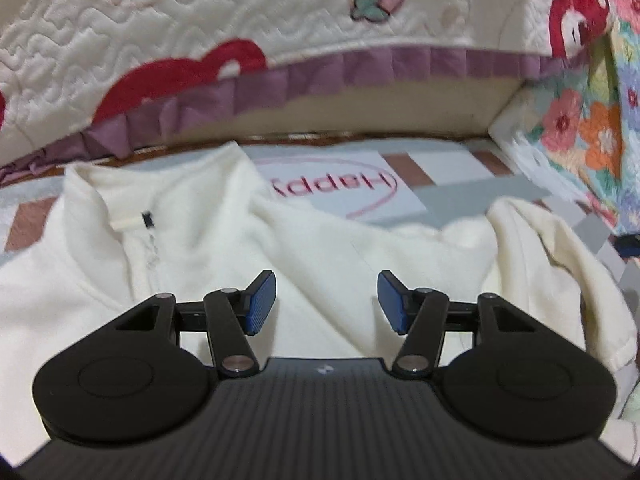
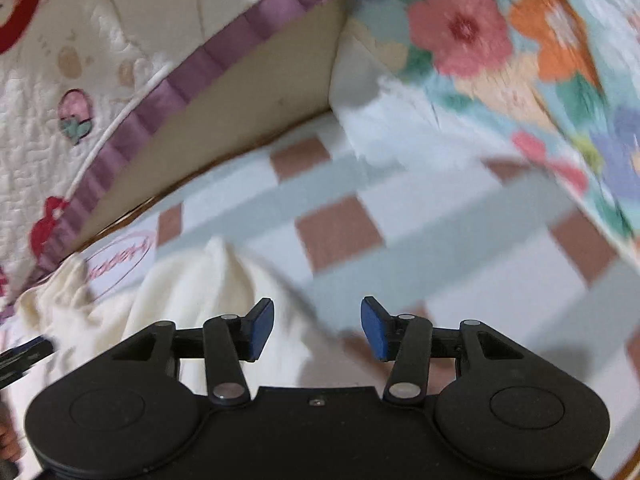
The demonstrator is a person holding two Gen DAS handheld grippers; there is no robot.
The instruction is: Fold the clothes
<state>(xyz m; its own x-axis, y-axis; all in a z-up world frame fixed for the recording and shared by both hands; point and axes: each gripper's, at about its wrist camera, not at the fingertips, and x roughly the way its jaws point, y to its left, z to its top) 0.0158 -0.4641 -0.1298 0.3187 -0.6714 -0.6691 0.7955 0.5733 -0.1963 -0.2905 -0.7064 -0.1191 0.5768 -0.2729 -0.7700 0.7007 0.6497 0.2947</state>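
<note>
A cream fleece top (image 1: 192, 264) with a short zip collar lies spread on the checked mat (image 1: 448, 168). One sleeve is bunched up at the right. In the left wrist view my left gripper (image 1: 326, 302) hovers over the middle of the top, its blue pads apart and nothing between them. In the right wrist view my right gripper (image 2: 317, 328) stands open over the edge of the cream top (image 2: 192, 292), where the cloth meets the checked mat (image 2: 420, 224). Nothing is between its pads. The other gripper's black tip (image 2: 24, 354) shows at the far left.
A quilted cream cover (image 1: 200, 32) with a purple frill and red and strawberry patches hangs along the back. A floral blanket (image 2: 520, 60) drapes at the right. The mat bears a pink "Happy" print (image 1: 332, 186). Part of a hand (image 2: 8, 440) shows at the lower left.
</note>
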